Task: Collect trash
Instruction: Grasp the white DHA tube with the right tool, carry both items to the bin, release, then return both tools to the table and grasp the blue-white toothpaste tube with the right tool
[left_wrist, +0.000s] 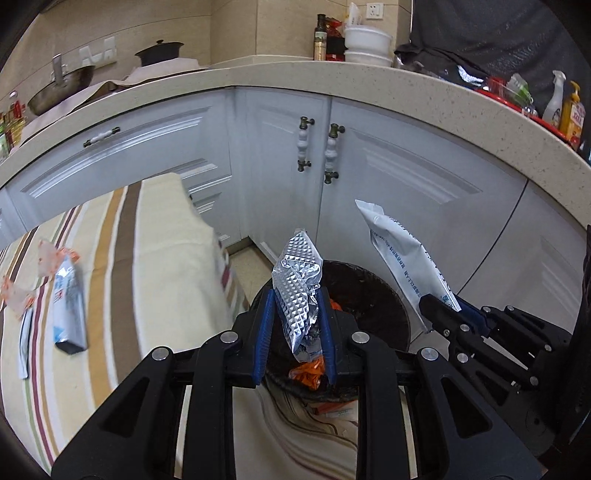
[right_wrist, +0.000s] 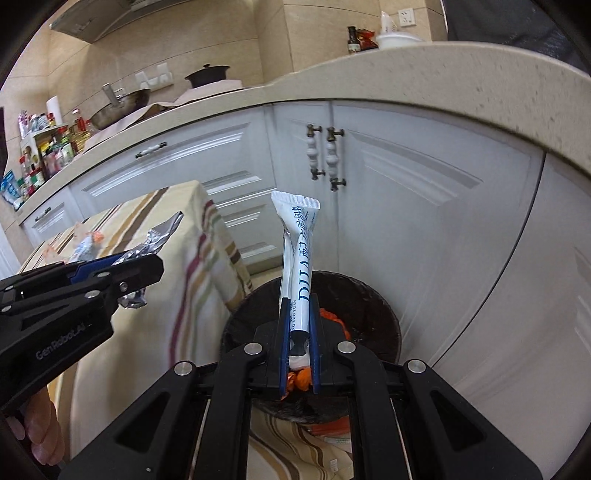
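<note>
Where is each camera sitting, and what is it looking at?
Left wrist: sits on the left gripper, looking down its fingers at the silver wrapper over the trash bin; the right gripper shows.
Right wrist: sits on the right gripper, looking along the white packet; a hand shows.
Both see the bin, striped tablecloth and white cabinets.

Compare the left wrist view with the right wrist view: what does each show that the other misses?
Only the left wrist view shows the spray bottle and yellow bottle on the counter, and a flat blue-and-white packet on the striped tablecloth. Only the right wrist view shows the crowded condiment shelf and a person's hand. Both share the trash bin, the left gripper shut on a silver foil wrapper, and the right gripper shut on a white sachet.
</note>
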